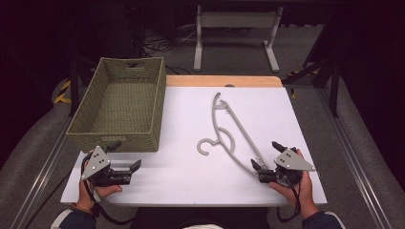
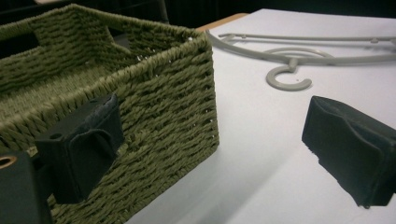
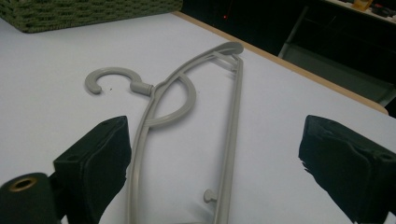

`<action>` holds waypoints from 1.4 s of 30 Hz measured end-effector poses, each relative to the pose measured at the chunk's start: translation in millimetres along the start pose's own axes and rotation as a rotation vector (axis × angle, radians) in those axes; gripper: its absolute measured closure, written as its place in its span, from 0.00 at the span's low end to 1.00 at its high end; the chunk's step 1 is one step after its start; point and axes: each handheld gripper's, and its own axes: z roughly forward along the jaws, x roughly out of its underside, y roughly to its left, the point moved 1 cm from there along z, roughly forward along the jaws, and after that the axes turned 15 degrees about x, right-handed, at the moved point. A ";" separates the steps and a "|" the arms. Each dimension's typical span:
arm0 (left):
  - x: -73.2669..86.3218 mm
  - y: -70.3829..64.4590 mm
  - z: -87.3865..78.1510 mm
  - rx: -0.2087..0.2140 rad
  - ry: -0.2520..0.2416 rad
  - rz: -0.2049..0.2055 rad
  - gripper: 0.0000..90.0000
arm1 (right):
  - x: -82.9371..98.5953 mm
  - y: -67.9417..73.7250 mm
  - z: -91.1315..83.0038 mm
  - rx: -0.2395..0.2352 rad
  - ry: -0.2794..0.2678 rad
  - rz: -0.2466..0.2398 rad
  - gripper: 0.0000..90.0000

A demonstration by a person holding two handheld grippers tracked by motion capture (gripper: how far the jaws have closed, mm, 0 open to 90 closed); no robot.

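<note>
Thin grey plastic hanger (image 1: 232,131) lies flat mid-desk (image 1: 191,181), near end between the right gripper (image 1: 268,155)'s wide, empty jaws. Left gripper (image 1: 127,156) gapes empty beside the coarse woven olive basket (image 1: 119,138).

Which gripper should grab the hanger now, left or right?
Probably the right. The right gripper is open with the near end of the grey hanger already between its jaws. The left gripper, also open, sits by the green basket, apart from the hanger.
</note>
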 end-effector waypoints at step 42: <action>6.9 -11.7 14.0 0.098 0.084 0.011 0.08 | -11.5 30.2 49.9 -0.372 0.572 -0.181 0.68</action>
